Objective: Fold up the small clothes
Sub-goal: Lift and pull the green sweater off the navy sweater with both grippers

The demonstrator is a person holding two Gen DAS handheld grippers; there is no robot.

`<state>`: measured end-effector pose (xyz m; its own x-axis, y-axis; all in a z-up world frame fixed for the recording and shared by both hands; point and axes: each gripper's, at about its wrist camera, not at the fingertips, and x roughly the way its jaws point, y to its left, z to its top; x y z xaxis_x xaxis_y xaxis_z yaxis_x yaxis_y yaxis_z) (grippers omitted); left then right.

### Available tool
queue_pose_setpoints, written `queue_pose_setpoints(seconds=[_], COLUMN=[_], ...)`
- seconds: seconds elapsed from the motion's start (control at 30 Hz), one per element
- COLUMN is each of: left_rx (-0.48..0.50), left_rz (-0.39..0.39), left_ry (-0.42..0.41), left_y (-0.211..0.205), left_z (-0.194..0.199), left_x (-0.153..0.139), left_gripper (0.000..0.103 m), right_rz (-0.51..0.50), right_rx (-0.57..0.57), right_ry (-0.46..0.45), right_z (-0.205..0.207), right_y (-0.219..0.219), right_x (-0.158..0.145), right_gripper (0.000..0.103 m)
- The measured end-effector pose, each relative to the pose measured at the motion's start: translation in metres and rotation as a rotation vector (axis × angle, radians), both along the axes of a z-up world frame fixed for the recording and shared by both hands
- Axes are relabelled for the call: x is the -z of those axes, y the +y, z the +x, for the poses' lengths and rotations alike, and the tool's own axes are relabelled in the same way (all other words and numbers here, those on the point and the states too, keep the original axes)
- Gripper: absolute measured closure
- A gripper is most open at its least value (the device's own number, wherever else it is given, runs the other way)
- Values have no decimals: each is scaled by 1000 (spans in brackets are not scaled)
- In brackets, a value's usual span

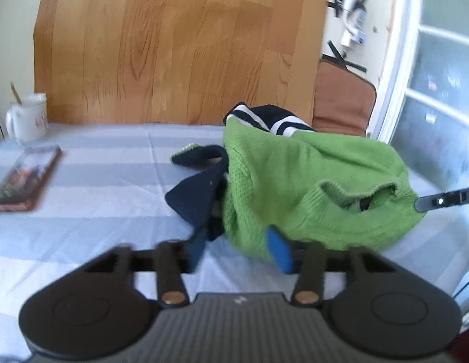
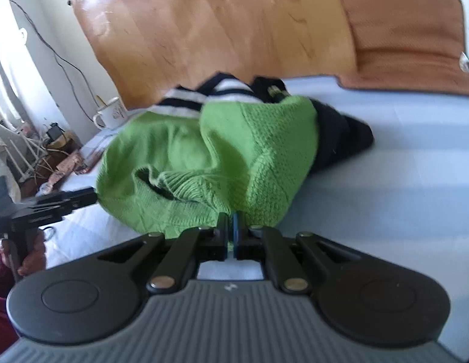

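Note:
A green knitted sweater (image 1: 310,181) lies bunched on the pale striped bed sheet (image 1: 98,181), on top of a navy and white striped garment (image 1: 264,118). My left gripper (image 1: 239,251) is open, its blue pads at the sweater's near edge, with navy cloth (image 1: 198,199) between and ahead of them. My right gripper (image 2: 231,233) is shut on the sweater's hem (image 2: 204,199); the sweater (image 2: 234,145) fills the middle of the right wrist view. The right gripper's finger also shows at the right of the left wrist view (image 1: 440,202). The left gripper shows at the left of the right wrist view (image 2: 64,201).
A white mug (image 1: 28,118) and a book (image 1: 25,178) sit at the far left of the bed. A wooden headboard (image 1: 173,45) stands behind. A brown cushion (image 1: 343,103) lies at the back right, beside a white window frame (image 1: 394,60).

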<state>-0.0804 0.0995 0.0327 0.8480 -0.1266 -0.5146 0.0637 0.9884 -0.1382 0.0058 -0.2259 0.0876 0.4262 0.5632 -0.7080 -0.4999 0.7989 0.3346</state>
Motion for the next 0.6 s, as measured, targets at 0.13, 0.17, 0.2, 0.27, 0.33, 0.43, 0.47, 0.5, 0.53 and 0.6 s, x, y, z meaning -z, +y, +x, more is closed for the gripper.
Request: queue_pose_setpoints(seconds=[0.13, 0.17, 0.2, 0.27, 0.33, 0.43, 0.47, 0.5, 0.53, 0.6], left_rx=[20, 35, 48, 65, 80, 113, 129, 140, 141, 131], left_rz=[162, 191, 214, 251, 261, 266, 272, 284, 297, 310], left_ry=[-85, -104, -115, -128, -124, -107, -99, -86, -66, -13], left_y=[-21, -26, -30, -38, -44, -52, -55, -59, -61, -62], left_z=[-26, -30, -33, -35, -30, -18, -14, -9, -4, 8], left_x=[-14, -17, -19, -21, -20, -14, -11, -7, -1, 9], left_gripper=[22, 20, 20, 20, 22, 26, 25, 23, 23, 24], right_rz=[-21, -8, 3, 27, 37, 15, 4, -7, -21, -44], right_rx=[1, -3, 3, 20, 53, 82, 79, 77, 76, 74], right_ry=[2, 3, -5, -39, -86, -142, -153, -159, -163, -168], right_z=[-8, -9, -10, -10, -8, 0, 5, 10, 15, 25], right_y=[1, -3, -5, -11, -15, -12, -8, -4, 1, 11], right_x=[2, -1, -4, -14, -25, -36, -39, -40, -40, -38], right_gripper=[95, 92, 91, 80, 63, 53, 53, 53, 52, 48])
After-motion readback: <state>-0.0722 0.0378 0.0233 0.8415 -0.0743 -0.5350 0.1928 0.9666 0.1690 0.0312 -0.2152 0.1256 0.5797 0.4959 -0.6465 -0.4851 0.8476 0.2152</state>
